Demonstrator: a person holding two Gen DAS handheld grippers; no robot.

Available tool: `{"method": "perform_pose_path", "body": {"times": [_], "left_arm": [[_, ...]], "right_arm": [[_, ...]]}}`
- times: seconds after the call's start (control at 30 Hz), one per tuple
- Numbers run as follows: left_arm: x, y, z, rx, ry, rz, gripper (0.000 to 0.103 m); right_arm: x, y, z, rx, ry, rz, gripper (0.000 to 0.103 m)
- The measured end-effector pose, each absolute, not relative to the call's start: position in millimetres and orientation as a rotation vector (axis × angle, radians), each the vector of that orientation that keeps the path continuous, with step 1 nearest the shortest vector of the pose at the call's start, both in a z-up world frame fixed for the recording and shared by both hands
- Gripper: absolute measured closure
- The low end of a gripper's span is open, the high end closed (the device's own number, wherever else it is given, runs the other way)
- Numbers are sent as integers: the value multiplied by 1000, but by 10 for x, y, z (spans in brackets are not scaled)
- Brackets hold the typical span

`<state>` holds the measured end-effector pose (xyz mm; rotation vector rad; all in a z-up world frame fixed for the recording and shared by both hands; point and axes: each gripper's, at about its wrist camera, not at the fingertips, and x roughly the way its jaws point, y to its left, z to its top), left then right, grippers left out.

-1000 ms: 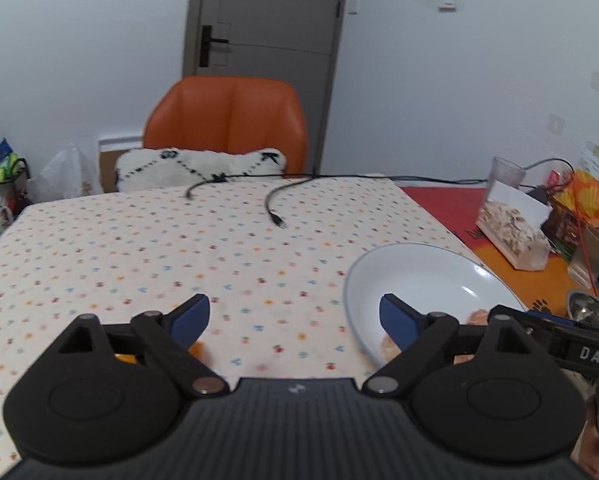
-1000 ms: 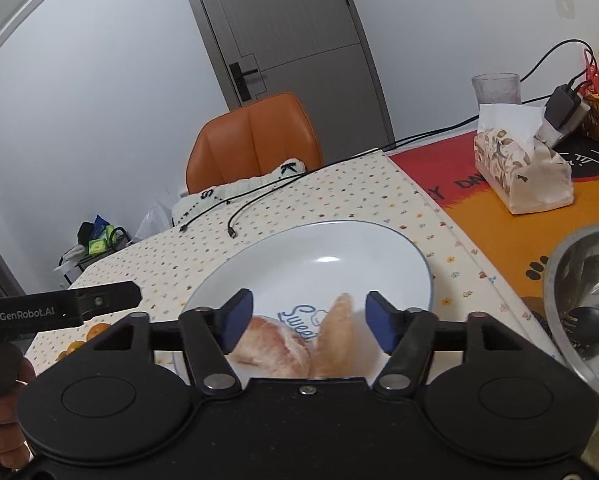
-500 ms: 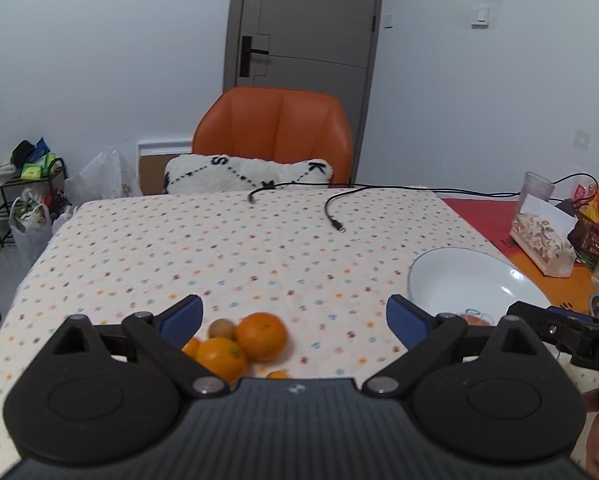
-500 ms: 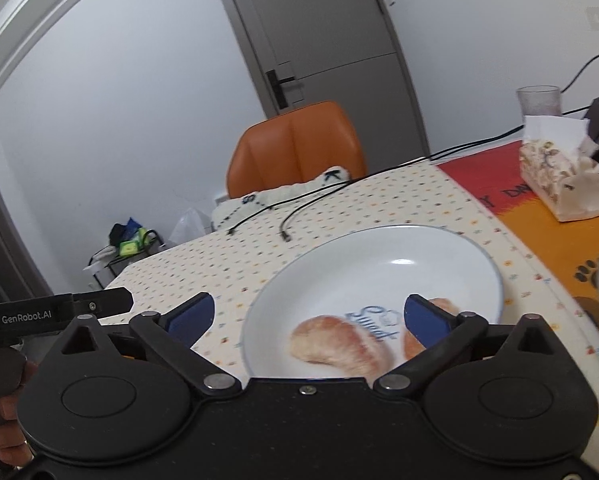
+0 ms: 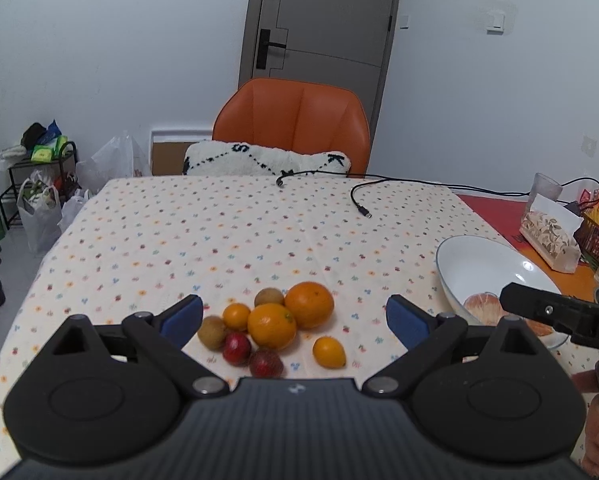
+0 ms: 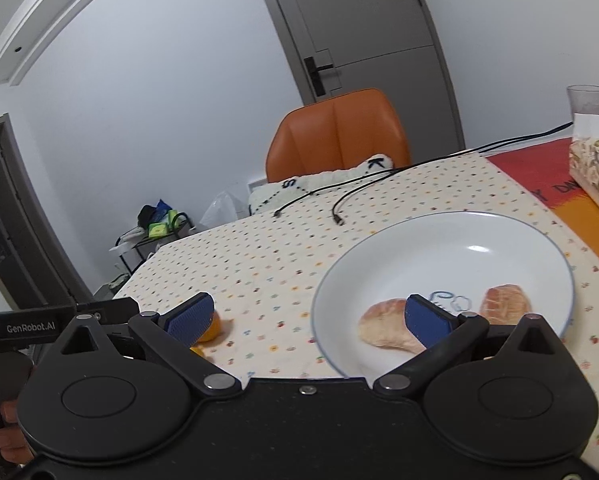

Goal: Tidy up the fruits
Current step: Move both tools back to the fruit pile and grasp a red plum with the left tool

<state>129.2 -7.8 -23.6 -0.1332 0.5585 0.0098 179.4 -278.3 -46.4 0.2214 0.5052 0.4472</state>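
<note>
Fruit pile [image 5: 275,328] straight ahead of the left gripper [image 5: 293,318], low on the dotted tablecloth [image 5: 219,240] and framed between the two blue pads, so nearer this hand than the other. Left jaws spread wide, nothing held. In the pile: two big oranges touching, the nearer one [image 5: 271,326] and the farther one [image 5: 309,304]; a small orange [image 5: 236,316] to the left; two brown kiwis [image 5: 212,332] [image 5: 269,297]; two red fruits [image 5: 237,348] [image 5: 265,363] closest to the gripper body; a small yellow-orange citrus [image 5: 329,352] lying just apart to the right. No clear long axis to the round fruit; the lone citrus slightly oval, tilted toward the near right. White plate [image 6: 443,248] off to the right of the pile, beside it, directly ahead of the right gripper [image 6: 309,316]. Right jaws also wide open and empty, right pad over the plate's near side, left pad over the cloth near a scrap of orange [image 6: 211,330]. Two peeled citrus pieces on the plate: one [image 6: 383,326] partly behind the right pad, one [image 6: 505,304] further right, apart from each other. Likely next: left hand down and forward onto the pile, then a carry rightward to the plate. Readable writing: "GenRobot.AI" on the left gripper's side bar in the right wrist view; blue script on the plate's floor too hidden to read; large letters on the red mat [image 6: 539,176] cut off, roughly "DN"; "S" and "K" on the chair's white cushion [image 5: 265,160].
</note>
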Motion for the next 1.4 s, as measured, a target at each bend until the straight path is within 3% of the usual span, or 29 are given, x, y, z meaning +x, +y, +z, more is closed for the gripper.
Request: {"method": "perform_pose_path", "body": {"times": [0.27,0.43,0.73,0.97,1.07,1.4], "left_arm": [[1242,59,-366,-189,583,-6,15],[1261,106,-442,-204,606,-18,35],[1342,124,-617,-222,631,-13,54],[1426,146,-751,-241,668,-2,68],[1456,170,-783,-245,678,-2,80],[1395,290,-711,-277,670,-10,81]], "right_arm": [[1777,-2567,-470,167,523,489,7],[1782,-2443,-493,152,547,517,21],[1817,-2244,-557,119,587,562,40],[1851,-2114,-619,87,624,586,43],[1880,-2062,-650,82,639,594,44],[1972,-1813,-782,60,692,639,54]]}}
